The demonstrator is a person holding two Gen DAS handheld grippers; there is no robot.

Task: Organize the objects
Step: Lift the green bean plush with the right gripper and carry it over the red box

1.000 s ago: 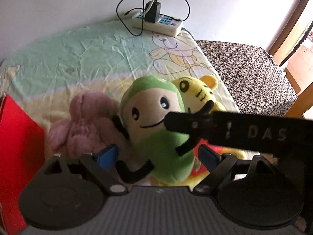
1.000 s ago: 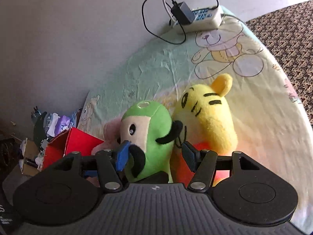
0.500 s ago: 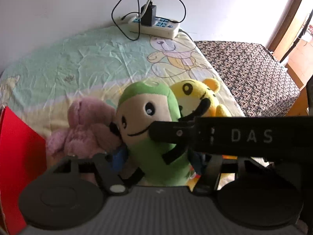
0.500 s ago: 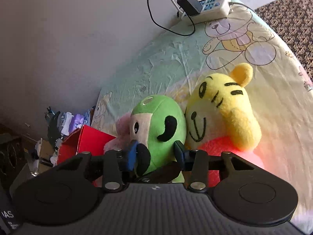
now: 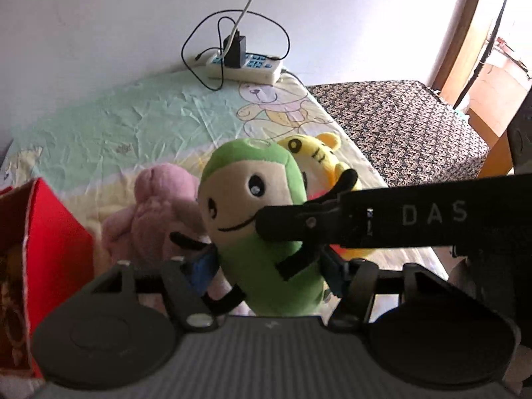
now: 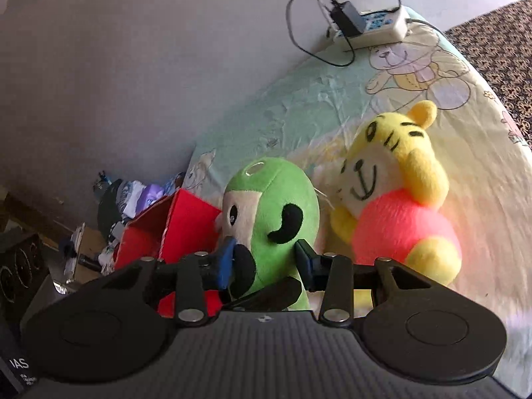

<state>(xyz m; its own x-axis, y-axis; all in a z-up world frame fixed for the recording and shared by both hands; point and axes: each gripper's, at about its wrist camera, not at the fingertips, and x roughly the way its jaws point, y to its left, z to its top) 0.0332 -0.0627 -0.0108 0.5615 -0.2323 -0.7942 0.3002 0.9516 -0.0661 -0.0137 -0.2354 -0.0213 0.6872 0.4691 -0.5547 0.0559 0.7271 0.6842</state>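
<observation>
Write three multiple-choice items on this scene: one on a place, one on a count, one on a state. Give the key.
1. Where is the power strip?
A. at the far end of the bed, by the wall
B. inside the red box
C. on the patterned mat

2. How many plush toys show in the left wrist view?
A. one
B. three
C. five

3. What are both tools doing?
A. hanging open above the bed
B. gripping the red box
C. shut on the green plush

Key:
1 A, it lies on the sheet against the wall.
2 B, green plush, pink plush and yellow tiger.
3 C, the left tool and right tool each pinch the green body between blue pads.
</observation>
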